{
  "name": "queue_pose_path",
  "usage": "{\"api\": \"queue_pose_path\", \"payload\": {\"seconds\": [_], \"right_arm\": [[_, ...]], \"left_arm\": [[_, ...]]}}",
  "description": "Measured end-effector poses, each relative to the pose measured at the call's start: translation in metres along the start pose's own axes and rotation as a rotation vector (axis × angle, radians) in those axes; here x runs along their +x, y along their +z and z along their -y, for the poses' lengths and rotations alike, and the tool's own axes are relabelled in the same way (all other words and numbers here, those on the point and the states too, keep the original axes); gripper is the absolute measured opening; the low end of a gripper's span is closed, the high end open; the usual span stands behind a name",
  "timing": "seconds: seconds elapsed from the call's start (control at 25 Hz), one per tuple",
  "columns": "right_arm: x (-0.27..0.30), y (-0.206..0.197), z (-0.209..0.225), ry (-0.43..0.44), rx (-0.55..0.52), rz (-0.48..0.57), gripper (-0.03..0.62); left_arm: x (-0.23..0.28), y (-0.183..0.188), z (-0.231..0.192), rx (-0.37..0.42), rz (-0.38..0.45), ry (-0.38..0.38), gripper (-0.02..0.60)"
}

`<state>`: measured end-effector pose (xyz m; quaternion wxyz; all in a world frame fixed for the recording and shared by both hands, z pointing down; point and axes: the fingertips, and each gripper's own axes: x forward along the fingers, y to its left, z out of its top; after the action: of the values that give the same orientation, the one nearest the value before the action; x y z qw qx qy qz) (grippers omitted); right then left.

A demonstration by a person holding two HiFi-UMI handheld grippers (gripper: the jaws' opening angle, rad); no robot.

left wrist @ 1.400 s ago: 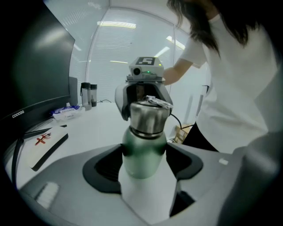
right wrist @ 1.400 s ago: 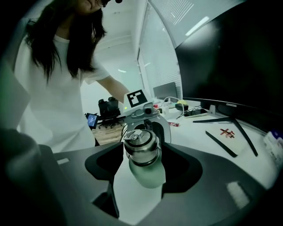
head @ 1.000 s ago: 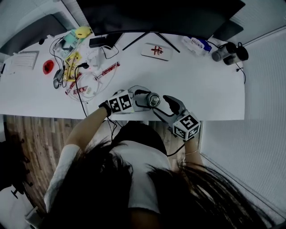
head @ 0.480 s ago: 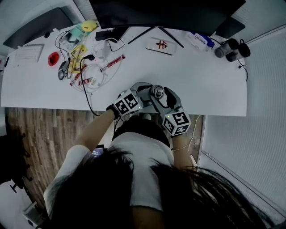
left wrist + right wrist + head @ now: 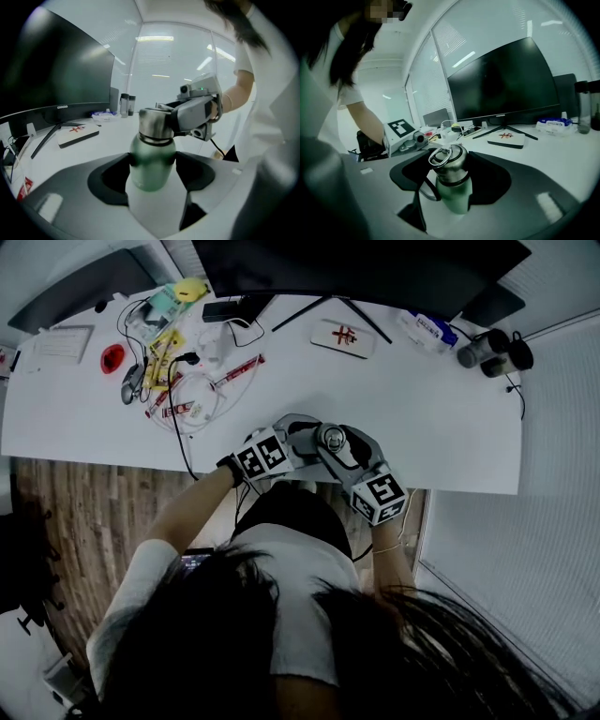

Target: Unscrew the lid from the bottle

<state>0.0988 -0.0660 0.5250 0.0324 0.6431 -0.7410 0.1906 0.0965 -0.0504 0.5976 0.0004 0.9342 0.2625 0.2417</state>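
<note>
Nearest me in the head view is the person's dark hair, with both forearms reaching up toward 12 o'clock to the near edge of the white desk (image 5: 422, 427).

My left gripper (image 5: 152, 176) comes in from 8 o'clock. Its jaws are clamped on the green body of the bottle (image 5: 151, 157), with a dark pad pressed against each side. The bottle stands roughly upright at the desk's near edge, about the middle of its width.

My right gripper (image 5: 452, 171) comes in from 5 o'clock. Its jaws stand wide on either side of the steel lid (image 5: 449, 161) and have just been closing in on it. The lid sits between the pads and close beside them, but I see no firm press on it. The lid is on the bottle, with its loop handle lying over the top.

Farther out from the bottle, a tangle of cables (image 5: 192, 395) lies at 10 o'clock, with a red disc (image 5: 112, 359) beyond it. A flat white box (image 5: 344, 336) lies at 12 o'clock, a blue packet (image 5: 431, 331) at 1 o'clock and two dark cylinders (image 5: 492, 351) at 2 o'clock. The monitor (image 5: 356, 268) stands along the far edge.
</note>
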Motion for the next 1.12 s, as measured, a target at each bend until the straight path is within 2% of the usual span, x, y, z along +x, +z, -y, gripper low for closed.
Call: {"api": "queue_pose_path", "payload": {"seconds": [0.32, 0.52, 0.8, 1.04, 1.12], "right_arm": [[0.000, -0.004, -0.008, 0.344, -0.143, -0.118, 0.250], [0.001, -0.008, -0.010, 0.488, -0.201, -0.180, 0.247], [-0.004, 0.003, -0.011, 0.513, -0.172, -0.146, 0.245], [-0.014, 0.024, -0.009, 0.444, -0.092, -0.070, 0.245], [-0.017, 0.034, -0.006, 0.402, -0.071, -0.044, 0.245]], "left_arm": [[-0.001, -0.002, 0.002, 0.118, -0.076, -0.188, 0.359], [-0.002, -0.003, 0.001, 0.170, -0.096, -0.268, 0.359], [-0.003, -0.002, 0.002, 0.158, -0.100, -0.276, 0.359], [-0.004, -0.003, 0.000, 0.148, -0.110, -0.234, 0.360], [-0.007, 0.003, -0.001, 0.126, -0.089, -0.214, 0.359]]}}
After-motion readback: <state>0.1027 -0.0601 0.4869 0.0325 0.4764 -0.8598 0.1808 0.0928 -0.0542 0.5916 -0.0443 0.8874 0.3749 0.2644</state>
